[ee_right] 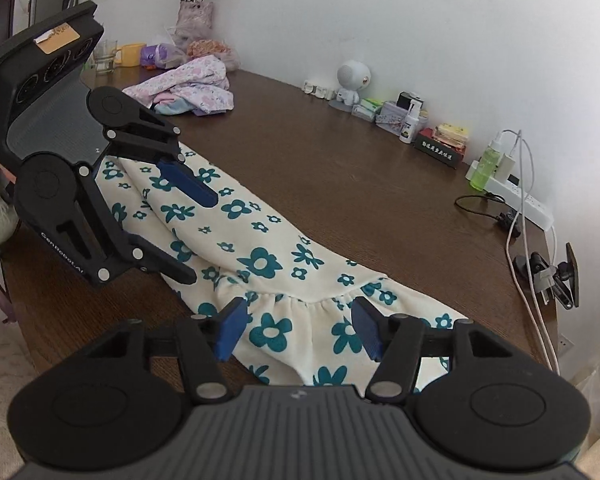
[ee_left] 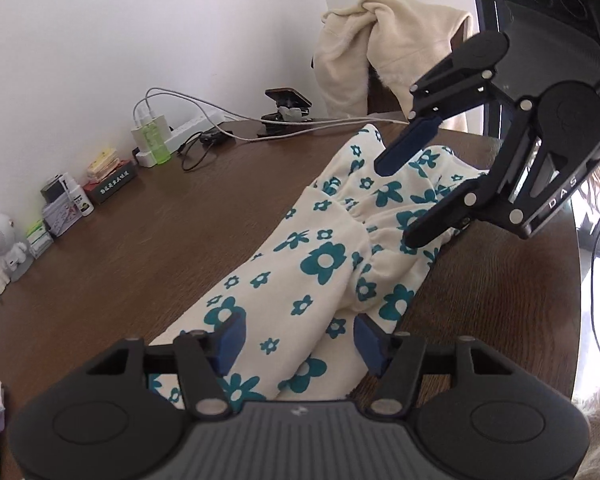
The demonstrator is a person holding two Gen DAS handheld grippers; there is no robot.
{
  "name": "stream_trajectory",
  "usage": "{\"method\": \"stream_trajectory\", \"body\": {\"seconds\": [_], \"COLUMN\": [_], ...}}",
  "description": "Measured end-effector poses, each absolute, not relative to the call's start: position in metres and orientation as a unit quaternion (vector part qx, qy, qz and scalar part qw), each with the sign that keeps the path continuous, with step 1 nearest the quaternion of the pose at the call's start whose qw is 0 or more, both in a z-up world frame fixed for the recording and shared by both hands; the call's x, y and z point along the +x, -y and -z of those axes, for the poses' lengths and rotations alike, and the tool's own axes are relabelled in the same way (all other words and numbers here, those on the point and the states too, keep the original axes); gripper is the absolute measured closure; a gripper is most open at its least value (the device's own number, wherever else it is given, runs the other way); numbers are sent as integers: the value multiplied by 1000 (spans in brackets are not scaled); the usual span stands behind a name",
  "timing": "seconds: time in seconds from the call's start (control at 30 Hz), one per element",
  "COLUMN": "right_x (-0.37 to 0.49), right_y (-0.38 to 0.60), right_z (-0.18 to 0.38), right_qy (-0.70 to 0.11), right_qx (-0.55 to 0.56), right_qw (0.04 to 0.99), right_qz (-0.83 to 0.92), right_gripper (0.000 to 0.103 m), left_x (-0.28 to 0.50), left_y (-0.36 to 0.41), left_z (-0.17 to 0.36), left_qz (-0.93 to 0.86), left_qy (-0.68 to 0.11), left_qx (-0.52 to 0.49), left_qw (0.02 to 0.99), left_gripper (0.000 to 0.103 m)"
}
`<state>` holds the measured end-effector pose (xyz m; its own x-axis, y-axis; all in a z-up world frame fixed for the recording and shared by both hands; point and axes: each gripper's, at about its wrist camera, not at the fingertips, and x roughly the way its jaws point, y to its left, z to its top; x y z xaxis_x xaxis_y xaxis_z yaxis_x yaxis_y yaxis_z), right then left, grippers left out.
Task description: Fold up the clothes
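Folding is judged barely begun: the floral garment [ee_right: 260, 256] is laid lengthwise on the worktop [ee_right: 360, 168], with the left gripper [ee_left: 296, 340] and right gripper [ee_right: 296, 328] held apart above it, nothing clamped.

cream garment [ee_right: 260, 240] with teal flowers and a gathered ruffle lies stretched lengthwise on the brown table [ee_right: 360, 168].

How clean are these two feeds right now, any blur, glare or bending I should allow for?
Left wrist view: sharp on the floral garment; daylight blows out the far right edge; fisheye bows the table edge and darkens the top-left corner. Right wrist view: even, soft light and no motion blur; the wall curves overhead, and the power strip near the rim looks stretched.
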<state>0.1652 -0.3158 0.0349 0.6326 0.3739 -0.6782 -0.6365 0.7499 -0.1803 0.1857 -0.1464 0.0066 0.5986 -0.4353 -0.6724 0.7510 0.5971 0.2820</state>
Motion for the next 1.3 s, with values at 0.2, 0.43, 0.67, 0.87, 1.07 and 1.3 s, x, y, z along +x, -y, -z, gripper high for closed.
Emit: {"method": "stream_trajectory", "body": {"seconds": [0.2,0.43,0.67,0.87,1.07,1.3], "right_x": [184,188,162,135,133,160], "right_y": [288,259,238,236,255,303], "right_z": [-28,-18,-12,4,6,-52], "right_qy": [-333,-324,-241,-205,-269,-304], "right_qx": [-258,-372,-522,-588,-522,-198], "right_qw": [844,806,783,754,774,883], "right_qz": [-333,-326,-238,-209,-238,-299], "right_gripper": [44,51,92,92,91,68], "left_x": [181,177,174,175,183,216], "left_y": [148,138,132,133,112,70], "left_z": [-8,-23,-25,-20,-34,-41], "left_qz": [348,342,344,351,356,276], "left_qy": [-252,-222,-224,-241,-264,-291], "left_qx": [306,282,272,268,191,96], "left_qw": [850,869,871,864,876,911], "left_gripper": [99,100,102,101,90,77]}}
